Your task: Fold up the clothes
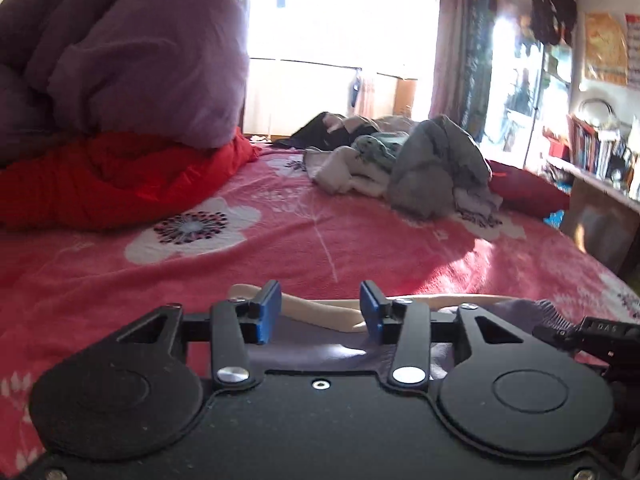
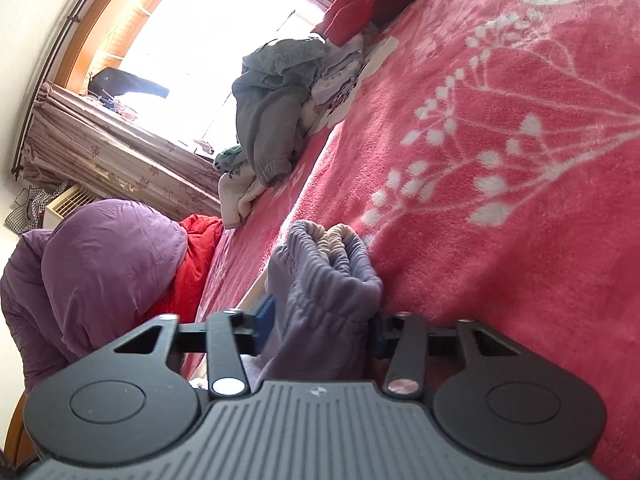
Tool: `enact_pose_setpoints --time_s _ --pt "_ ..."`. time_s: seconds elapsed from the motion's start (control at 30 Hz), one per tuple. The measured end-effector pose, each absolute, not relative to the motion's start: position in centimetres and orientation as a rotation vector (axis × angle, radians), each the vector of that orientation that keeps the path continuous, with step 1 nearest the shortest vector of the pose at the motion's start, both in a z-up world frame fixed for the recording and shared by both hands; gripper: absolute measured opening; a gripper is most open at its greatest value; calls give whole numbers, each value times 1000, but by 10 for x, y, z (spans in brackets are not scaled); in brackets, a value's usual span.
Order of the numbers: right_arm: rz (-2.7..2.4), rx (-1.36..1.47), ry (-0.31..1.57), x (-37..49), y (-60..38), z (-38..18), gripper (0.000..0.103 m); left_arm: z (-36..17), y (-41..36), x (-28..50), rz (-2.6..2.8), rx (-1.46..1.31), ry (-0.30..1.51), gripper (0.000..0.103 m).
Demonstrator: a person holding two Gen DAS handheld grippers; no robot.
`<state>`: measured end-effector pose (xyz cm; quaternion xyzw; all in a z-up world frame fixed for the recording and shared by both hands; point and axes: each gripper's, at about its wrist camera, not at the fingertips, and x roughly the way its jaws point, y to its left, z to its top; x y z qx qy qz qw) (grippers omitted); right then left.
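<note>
My right gripper [image 2: 320, 326]: jaws drawn in on the bunched lilac garment [image 2: 320, 300], blue pads pressing either flank of the gathered cloth. Elastic cuff or waistband sticks up past my fingertips, cream lining showing inside the opening. This view is rolled hard over, so the bed runs up the right side of the frame.

My left gripper [image 1: 320, 310]: jaws part-way open, the 2 blue pads apart with a clear gap between them. Lilac cloth and a cream strip lie under and beyond the gap; the pads do not press on them. My other gripper's black body peeks in at the right edge of this view, close by.

The garment lies on the near edge of the pink floral blanket [image 1: 320, 240], spread low beneath my left jaws and gathered into my right.

Further out: a heap of unfolded clothes [image 1: 420, 164], grey, white and teal pieces, mid-bed, well apart from both grippers. Red quilt [image 1: 112, 180] at left with a purple duvet [image 1: 132, 64] piled on top. Bright window [image 1: 340, 40] behind the bed, curtains at both sides. Shelf with books [image 1: 600, 152] along the right wall.
</note>
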<state>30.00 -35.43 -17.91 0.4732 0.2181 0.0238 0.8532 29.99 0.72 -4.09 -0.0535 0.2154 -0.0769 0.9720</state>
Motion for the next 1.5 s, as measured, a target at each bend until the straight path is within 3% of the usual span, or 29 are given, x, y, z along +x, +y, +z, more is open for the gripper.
enact_pose_setpoints --time_s 0.13,0.4,0.77,1.07,1.3,1.37,1.5 --pt "55 938 411 294 -349 -169 28 -39 38 286 -98 -159 444 44" --pt "96 717 305 286 -320 -118 27 -51 75 303 -81 -325 483 44" --pt "156 192 294 312 -179 -50 27 -55 132 307 -39 -554 503 45" --pt "211 -251 357 321 -57 -76 26 -57 141 309 -55 -586 531 46" --pt "257 -395 372 316 -15 -95 27 -57 145 313 -51 -581 530 46" --pt "293 -418 384 315 -8 -97 29 -55 143 314 -48 -565 529 46" --pt "427 -455 361 297 8 -99 54 -48 139 313 -38 -499 499 46"
